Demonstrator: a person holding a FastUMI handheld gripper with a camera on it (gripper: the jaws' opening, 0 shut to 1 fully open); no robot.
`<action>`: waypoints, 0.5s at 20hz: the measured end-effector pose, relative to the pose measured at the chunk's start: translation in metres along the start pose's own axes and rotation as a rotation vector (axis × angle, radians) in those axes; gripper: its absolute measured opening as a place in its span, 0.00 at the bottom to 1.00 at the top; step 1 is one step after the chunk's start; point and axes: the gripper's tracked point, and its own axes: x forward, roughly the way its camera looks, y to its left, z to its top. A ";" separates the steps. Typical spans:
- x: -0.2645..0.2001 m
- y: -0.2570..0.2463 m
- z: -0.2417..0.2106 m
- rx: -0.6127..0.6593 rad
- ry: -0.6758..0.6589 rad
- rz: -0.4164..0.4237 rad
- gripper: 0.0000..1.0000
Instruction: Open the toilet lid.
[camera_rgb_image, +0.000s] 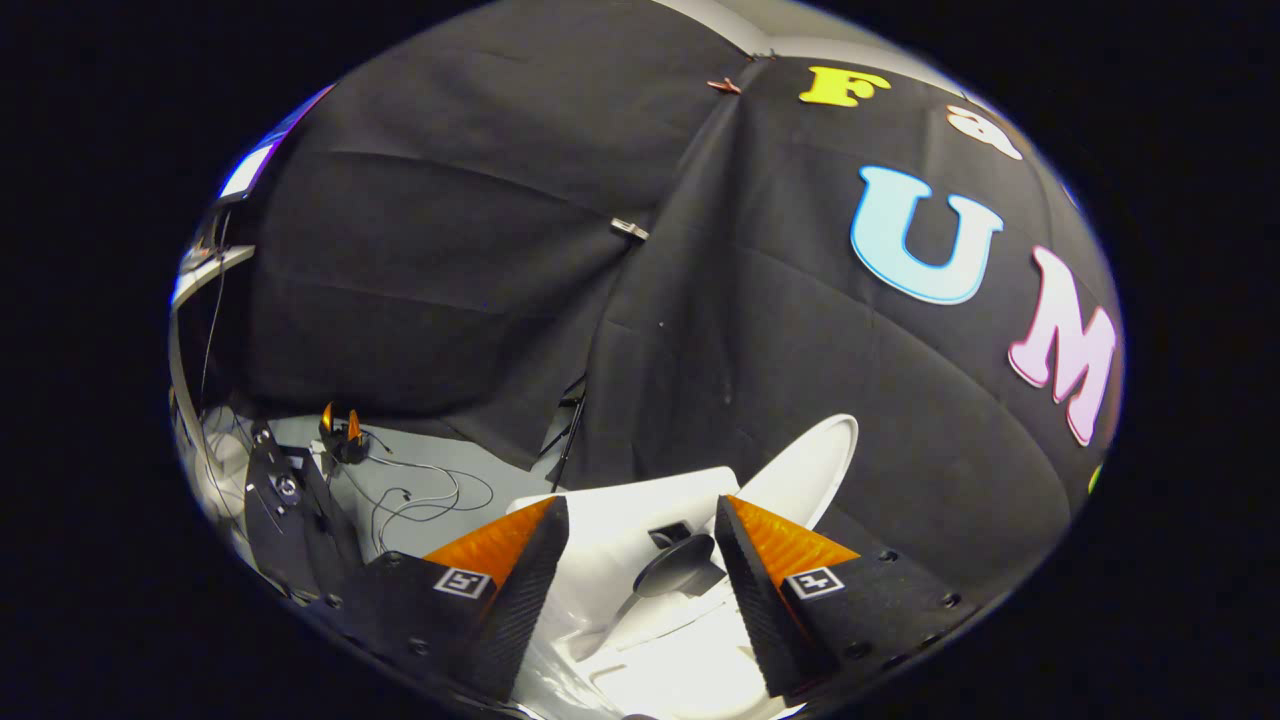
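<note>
1. The toilet lid (812, 470) was plain white, like the toilet tank (620, 525) beside it.
2. A flush knob (675, 565) on the tank was dark grey.
3. The floor (420, 480), at ten o'clock from the tool (640, 520), was pale grey.
4. The floor's cables (430, 500) were black.
5. The wall cloth (450, 250) was black.

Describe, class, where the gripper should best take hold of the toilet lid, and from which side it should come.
Probably the lid's thin free rim, approached edge-on from the front. The lid already stands raised beyond the white tank, so its rim is exposed and slim enough to fit the jaws. The gripper is open, holding nothing.
</note>
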 end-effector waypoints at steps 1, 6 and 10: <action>0.003 -0.002 0.001 -0.006 -0.015 0.012 0.97; -0.023 -0.018 0.038 0.149 -0.119 0.056 1.00; -0.074 -0.058 0.054 0.290 -0.207 0.036 0.99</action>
